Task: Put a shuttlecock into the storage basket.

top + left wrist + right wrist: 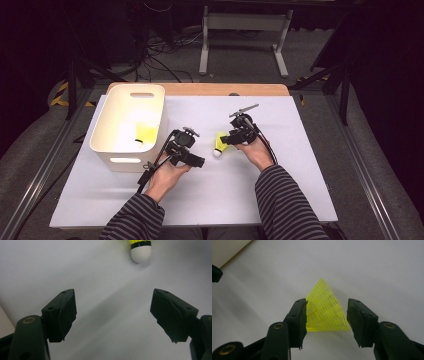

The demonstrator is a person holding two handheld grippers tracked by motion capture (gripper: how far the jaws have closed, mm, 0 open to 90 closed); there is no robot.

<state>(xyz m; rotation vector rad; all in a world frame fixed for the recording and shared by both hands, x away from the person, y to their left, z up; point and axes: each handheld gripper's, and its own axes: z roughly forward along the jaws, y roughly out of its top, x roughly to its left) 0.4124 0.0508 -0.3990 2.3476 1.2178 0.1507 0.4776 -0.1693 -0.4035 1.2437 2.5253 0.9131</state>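
Note:
A yellow shuttlecock [218, 144] with a white cork lies on the white table [280, 190], cork toward the person. My right gripper [226, 140] has its jaws on both sides of the mesh skirt [325, 310] and touching it, so it is shut on the shuttlecock. My left gripper [200, 161] is a short way to the left, wide open [113, 305], with nothing between its jaws. In the left gripper view the cork [140, 251] sits ahead at the top. A second yellow shuttlecock [145, 132] lies inside the white bin [107, 115].
The bin stands at the table's left, just beyond my left hand; its corner [227, 250] appears in the right gripper view. Cables trail from both grippers. A wooden strip [200, 89] runs along the table's far edge. Metal rails [360, 170] flank the table.

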